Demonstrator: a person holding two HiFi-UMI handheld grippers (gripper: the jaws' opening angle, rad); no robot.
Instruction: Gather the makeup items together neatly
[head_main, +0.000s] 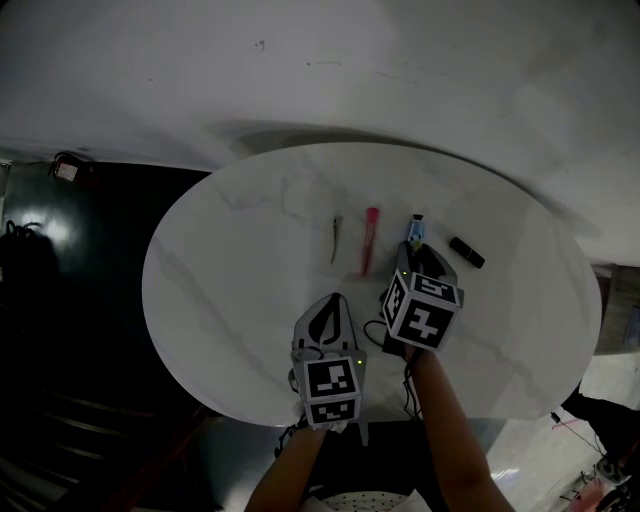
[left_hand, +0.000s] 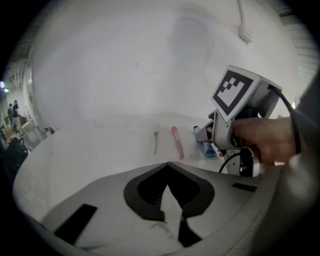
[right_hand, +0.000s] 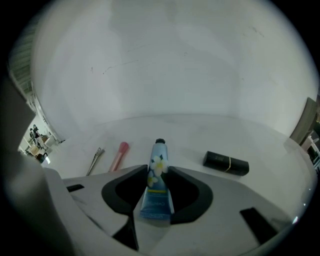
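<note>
**Seating the Blue Tube**

On the round table (head_main: 250, 300), the left gripper (left_hand: 167, 172) sits closed and empty; the right gripper (right_hand: 158, 175) pinches the blue tube (right_hand: 159, 162). Black lipstick (right_hand: 225, 163) lies right of the tube, pink stick (right_hand: 119, 155) just left. Advised: move the tube low, parallel to both.

The head view looks steeply down from high above on the whole round table (head_main: 250, 200). Each gripper view sits low and close over the table and faces the far wall (head_main: 300, 60). All three views share the clip (head_main: 336, 238), the pink stick (head_main: 370, 240) and the tube (head_main: 414, 230).
</note>
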